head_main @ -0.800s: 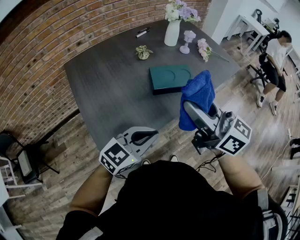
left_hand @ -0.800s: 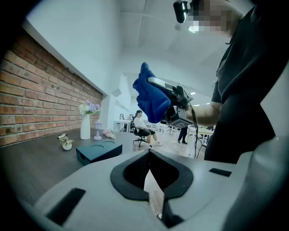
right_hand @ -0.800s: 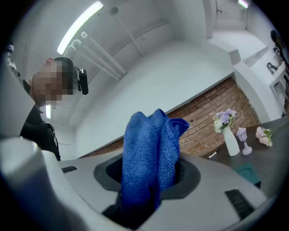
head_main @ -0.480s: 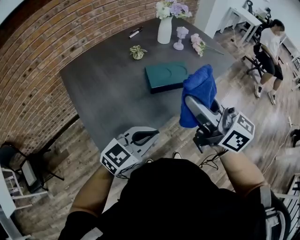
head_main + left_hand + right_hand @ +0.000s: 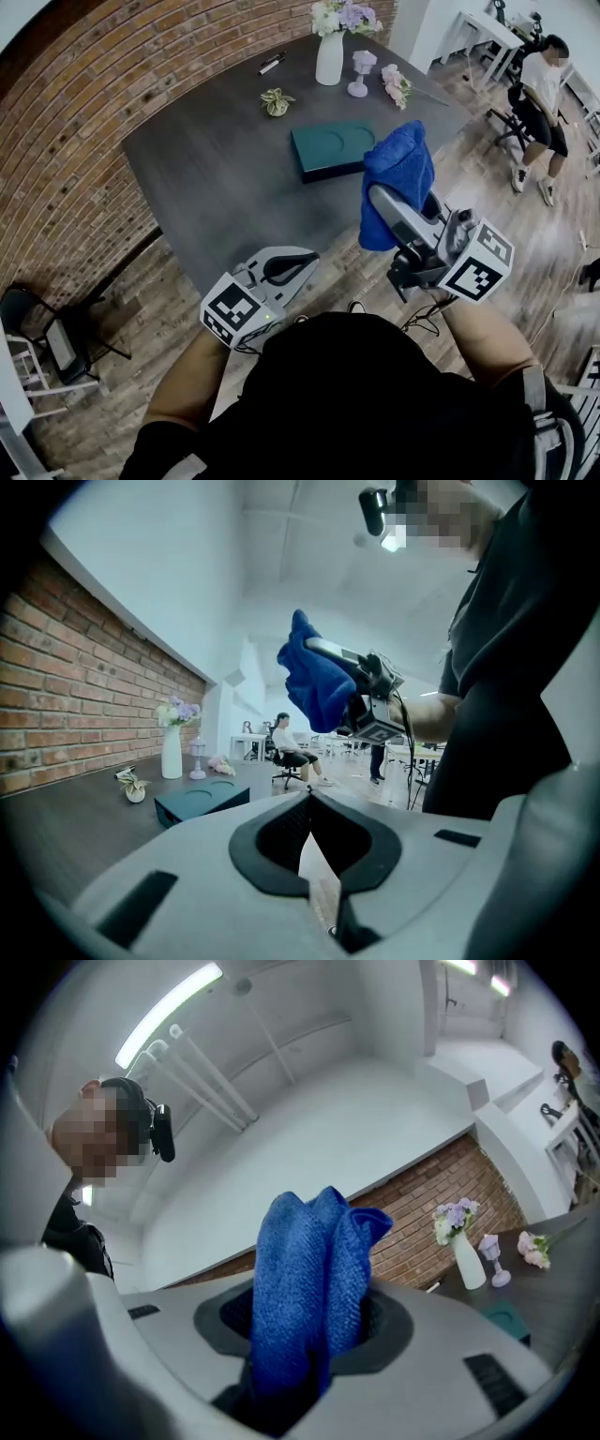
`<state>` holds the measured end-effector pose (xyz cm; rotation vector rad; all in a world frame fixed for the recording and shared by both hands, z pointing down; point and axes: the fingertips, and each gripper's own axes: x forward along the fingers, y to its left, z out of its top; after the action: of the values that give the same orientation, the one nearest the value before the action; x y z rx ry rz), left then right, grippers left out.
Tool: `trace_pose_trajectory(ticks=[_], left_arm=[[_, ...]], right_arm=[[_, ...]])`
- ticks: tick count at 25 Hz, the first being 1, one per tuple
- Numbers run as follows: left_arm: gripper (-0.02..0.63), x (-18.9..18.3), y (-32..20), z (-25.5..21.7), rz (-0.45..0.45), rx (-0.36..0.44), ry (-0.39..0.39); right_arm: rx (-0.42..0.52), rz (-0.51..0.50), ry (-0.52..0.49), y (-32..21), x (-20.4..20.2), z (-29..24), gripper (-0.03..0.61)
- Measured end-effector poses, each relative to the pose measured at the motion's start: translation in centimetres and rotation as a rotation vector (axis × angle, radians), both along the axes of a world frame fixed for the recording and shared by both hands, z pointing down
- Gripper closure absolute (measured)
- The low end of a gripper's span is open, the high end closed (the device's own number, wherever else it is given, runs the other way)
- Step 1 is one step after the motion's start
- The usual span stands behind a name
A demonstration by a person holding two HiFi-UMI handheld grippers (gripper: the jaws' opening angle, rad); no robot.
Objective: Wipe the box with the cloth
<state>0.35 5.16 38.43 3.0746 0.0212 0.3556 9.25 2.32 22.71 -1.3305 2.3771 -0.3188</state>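
A dark teal flat box (image 5: 335,149) lies on the dark grey table (image 5: 225,178); it also shows in the left gripper view as the box (image 5: 202,804). My right gripper (image 5: 398,208) is raised in front of the table's near edge, shut on a blue cloth (image 5: 398,183) that bunches up above its jaws; the cloth (image 5: 309,1297) fills the right gripper view. My left gripper (image 5: 281,272) hangs low and left of it, off the table, jaws together with nothing between them. From the left gripper view the cloth (image 5: 314,682) hangs above.
A white vase of flowers (image 5: 330,47), a small lilac stand (image 5: 359,73), a pink flower stem (image 5: 398,89), a small potted plant (image 5: 274,103) and a marker (image 5: 272,65) sit at the table's far side. A brick wall (image 5: 84,122) runs left. A seated person (image 5: 539,89) is far right.
The view has shifted slightly; both grippers hold nearly the same pose, the right one a touch higher with the cloth still in it.
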Motion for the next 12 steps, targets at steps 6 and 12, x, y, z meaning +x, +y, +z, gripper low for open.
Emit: trace_pose_trajectory(ticks=[6, 12], left_arm=[[0.607, -0.1, -1.1, -1.2, -0.085, 0.015, 0.019], [0.607, -3.7, -3.1, -1.0, -0.231, 0.011, 0.014]], right_arm=[[0.002, 0.031, 0.047, -0.2, 1.0, 0.4, 0.396], [-0.075, -0.001, 0.315, -3.1, -1.3, 5.6, 0.399]])
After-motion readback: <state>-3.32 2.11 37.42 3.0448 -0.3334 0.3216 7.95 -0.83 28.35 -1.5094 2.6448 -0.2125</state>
